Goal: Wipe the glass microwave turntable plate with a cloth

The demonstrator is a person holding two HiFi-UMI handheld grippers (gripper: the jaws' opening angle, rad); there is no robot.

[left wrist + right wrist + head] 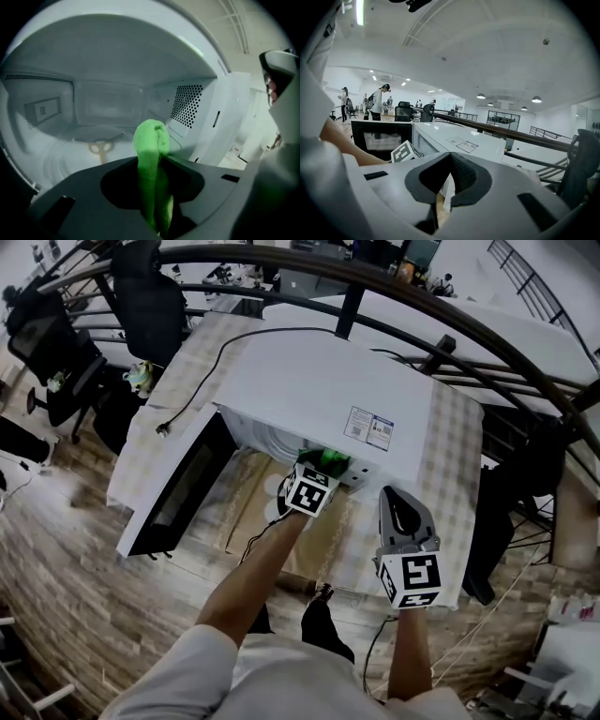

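Left gripper (154,161): jaws clamped on green cloth (151,138), at the open microwave (319,390), near turntable plate (65,154).
Right gripper (449,164): jaws together, empty, outside the microwave.

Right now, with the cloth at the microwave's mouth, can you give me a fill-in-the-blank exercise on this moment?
1. The left gripper has its jaws shut on a ___ cloth.
2. The door of the microwave stands ___.
3. The right gripper, jaws together and empty, is held ___ the microwave.
4. The glass plate lies ___ the microwave.

Missing words: green; open; outside; inside.
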